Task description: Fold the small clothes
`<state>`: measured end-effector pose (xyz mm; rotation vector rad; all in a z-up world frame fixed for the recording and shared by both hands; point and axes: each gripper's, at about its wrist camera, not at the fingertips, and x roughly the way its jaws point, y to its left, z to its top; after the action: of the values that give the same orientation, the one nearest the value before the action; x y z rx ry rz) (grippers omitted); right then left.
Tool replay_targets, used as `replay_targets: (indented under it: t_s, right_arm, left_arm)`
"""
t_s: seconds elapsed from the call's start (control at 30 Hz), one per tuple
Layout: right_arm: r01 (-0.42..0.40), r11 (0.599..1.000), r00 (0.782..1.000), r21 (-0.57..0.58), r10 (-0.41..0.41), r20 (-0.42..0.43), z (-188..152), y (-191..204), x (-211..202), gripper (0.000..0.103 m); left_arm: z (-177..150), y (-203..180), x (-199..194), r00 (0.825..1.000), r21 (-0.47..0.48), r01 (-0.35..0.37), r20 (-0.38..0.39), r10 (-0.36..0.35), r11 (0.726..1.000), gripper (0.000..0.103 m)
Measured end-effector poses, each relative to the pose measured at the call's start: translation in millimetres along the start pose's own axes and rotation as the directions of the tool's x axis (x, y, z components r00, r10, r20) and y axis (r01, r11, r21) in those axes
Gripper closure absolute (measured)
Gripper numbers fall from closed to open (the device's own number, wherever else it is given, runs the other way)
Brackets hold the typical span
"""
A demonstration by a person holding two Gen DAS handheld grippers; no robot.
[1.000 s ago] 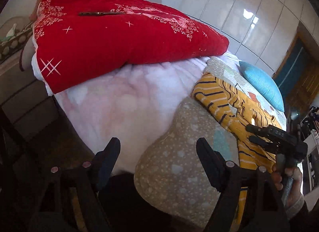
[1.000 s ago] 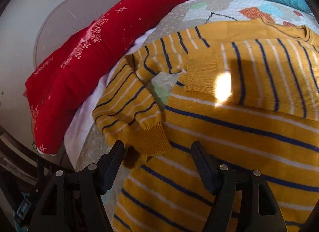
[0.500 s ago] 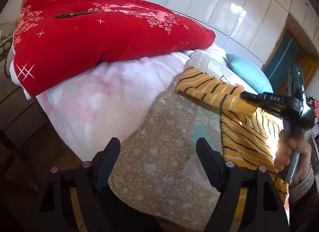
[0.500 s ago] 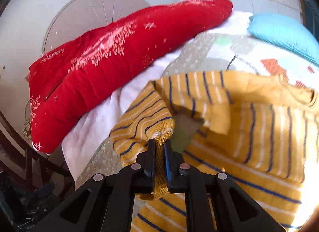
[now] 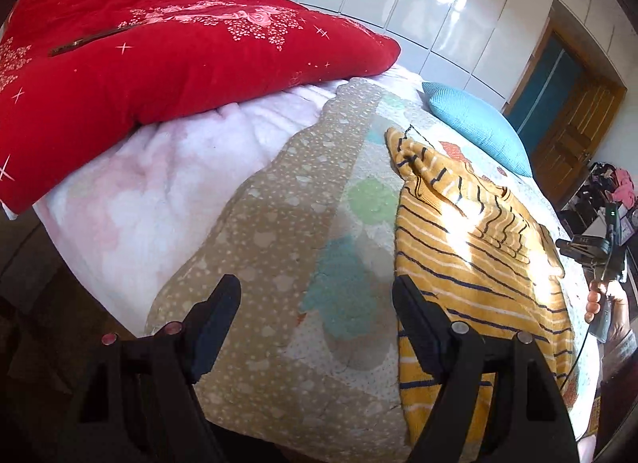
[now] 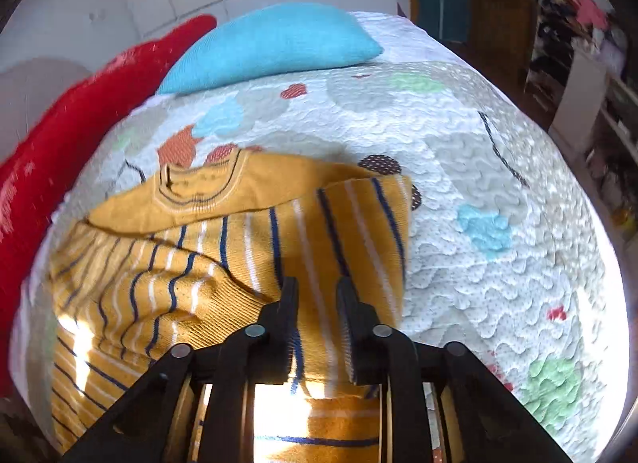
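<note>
Since prev. frame, sleeve (image 6: 167,283) was carried across the striped yellow sweater (image 6: 279,224); right tongs (image 6: 317,295), jaws opening, empty above it. Left tongs (image 5: 317,299) spread, sweater beside. Other sleeve, body fold left.

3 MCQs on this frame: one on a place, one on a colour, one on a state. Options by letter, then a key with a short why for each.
1. Where does the blue pillow lie?
A. on the bed, beyond the sweater's collar
B. on the floor
C. on top of the red quilt

2. What colour are the dark stripes on the yellow sweater?
A. green
B. navy
C. red

3. How does the left gripper stand?
A. shut on the sweater
B. shut on the quilt
C. open, nothing between its fingers

Key: 1 A, the right wrist view shows it on the bedspread past the neckline. 2 B, thin navy lines beside white ones. 3 C, its fingers stand wide apart above the bed.
</note>
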<state>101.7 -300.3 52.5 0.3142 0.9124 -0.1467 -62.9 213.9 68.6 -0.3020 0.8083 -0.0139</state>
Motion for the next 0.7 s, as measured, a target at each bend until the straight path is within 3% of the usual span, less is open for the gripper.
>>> replay_targets:
  t_s: [0.1,0.17,0.23,0.47,0.5,0.53,0.63,0.7]
  right_arm:
    - [-0.072,0.996,0.997,0.058,0.07,0.031,-7,-19,-12,0.063]
    - [-0.125,0.991,0.992,0.049,0.123,0.026,-12,-17,-14,0.053]
    - [-0.152,0.988,0.988,0.023,0.151,0.019,-18,-4,-11,0.051]
    - [-0.108,0.991,0.992,-0.076,0.103,-0.067,-25,42,42,0.049]
    - [-0.11,0.991,0.992,-0.08,0.105,-0.071,-26,45,46,0.063]
    - [-0.126,0.988,0.991,-0.089,0.12,-0.061,-26,49,44,0.092]
    - [-0.143,0.982,0.989,-0.123,0.145,0.004,-26,53,24,0.093]
    - [-0.105,0.984,0.992,-0.144,0.113,0.051,-21,52,11,0.095]
  left_arm:
    - [1,-12,12,1.0,0.021,0.003,-0.031,-0.002,1.0,0.026]
    - [1,-21,19,0.999,0.022,0.018,-0.049,-0.017,1.0,0.026]
    - [0,-31,23,0.997,0.024,0.039,-0.061,-0.037,0.999,0.026]
    - [-7,-65,28,0.994,0.101,0.077,-0.082,-0.069,0.992,0.026]
    - [-8,-66,28,0.994,0.107,0.077,-0.083,-0.068,0.991,0.026]
    - [-8,-67,29,0.994,0.11,0.076,-0.084,-0.067,0.991,0.026]
    - [-9,-64,30,0.995,0.111,0.071,-0.083,-0.062,0.991,0.026]
    - [-8,-59,34,0.995,0.106,0.059,-0.085,-0.05,0.993,0.026]
